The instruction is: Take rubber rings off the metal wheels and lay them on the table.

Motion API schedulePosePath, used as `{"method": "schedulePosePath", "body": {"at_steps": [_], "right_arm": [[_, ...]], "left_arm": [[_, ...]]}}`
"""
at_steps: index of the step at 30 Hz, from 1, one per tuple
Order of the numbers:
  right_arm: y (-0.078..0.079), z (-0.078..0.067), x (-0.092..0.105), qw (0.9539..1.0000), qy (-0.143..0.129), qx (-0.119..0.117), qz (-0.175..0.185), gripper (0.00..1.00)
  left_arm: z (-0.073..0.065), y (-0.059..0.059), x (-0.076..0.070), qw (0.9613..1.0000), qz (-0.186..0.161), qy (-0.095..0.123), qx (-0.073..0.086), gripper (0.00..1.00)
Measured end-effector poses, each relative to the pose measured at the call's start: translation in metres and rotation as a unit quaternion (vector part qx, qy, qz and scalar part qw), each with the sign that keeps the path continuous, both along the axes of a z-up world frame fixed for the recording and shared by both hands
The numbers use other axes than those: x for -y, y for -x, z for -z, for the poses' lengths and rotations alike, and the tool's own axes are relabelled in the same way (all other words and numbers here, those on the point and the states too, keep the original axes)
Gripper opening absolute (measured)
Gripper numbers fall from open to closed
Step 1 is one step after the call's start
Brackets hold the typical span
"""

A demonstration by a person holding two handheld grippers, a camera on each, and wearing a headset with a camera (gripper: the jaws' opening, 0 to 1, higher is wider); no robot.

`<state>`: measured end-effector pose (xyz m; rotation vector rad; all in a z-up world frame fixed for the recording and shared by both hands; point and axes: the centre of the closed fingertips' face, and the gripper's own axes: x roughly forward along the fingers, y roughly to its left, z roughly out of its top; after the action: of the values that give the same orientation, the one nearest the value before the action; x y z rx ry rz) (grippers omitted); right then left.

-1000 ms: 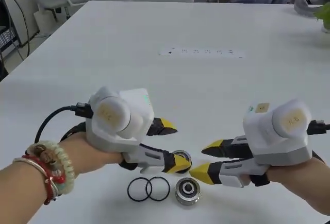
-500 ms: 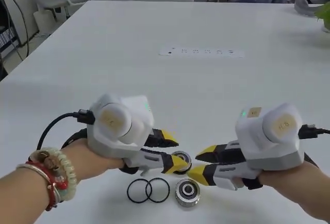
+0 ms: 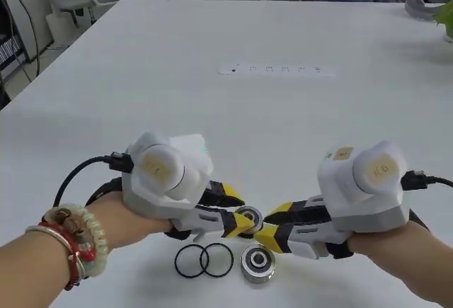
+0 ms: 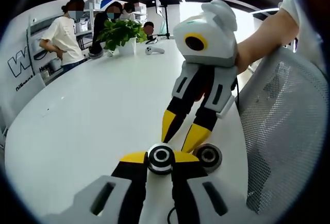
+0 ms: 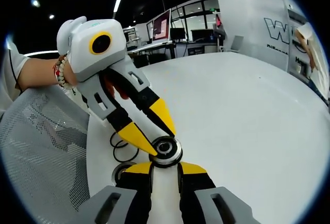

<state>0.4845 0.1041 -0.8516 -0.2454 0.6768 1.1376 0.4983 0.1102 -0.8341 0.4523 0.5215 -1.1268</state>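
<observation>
Left hand-held gripper [image 4: 160,158] pinches metal wheel [image 3: 248,218]; right hand-held gripper [image 5: 166,166] seemingly touches.

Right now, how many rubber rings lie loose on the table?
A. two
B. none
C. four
A: two black rubber rings lie side by side on the table, beside a bare metal wheel; the left gripper holds a second wheel.

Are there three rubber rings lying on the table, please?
No, two rubber rings lie side by side on the table beside a metal wheel.
</observation>
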Motion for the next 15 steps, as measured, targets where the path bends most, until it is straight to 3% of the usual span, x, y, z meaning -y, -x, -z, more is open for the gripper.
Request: {"method": "schedulePosePath", "body": {"at_steps": [9, 15], "right_arm": [[-0.0007, 0.0005, 0.0001, 1.0, 0.003, 0.004, 0.002, 0.16], [-0.0011, 0.0015, -0.0004, 1.0, 0.007, 0.007, 0.0, 0.16]], "left_arm": [[0.0031, 0.0021, 0.0031, 1.0, 0.002, -0.006, -0.002, 0.07], [0.0017, 0.0031, 0.0026, 0.9999, 0.005, -0.007, 0.007, 0.07]]}}
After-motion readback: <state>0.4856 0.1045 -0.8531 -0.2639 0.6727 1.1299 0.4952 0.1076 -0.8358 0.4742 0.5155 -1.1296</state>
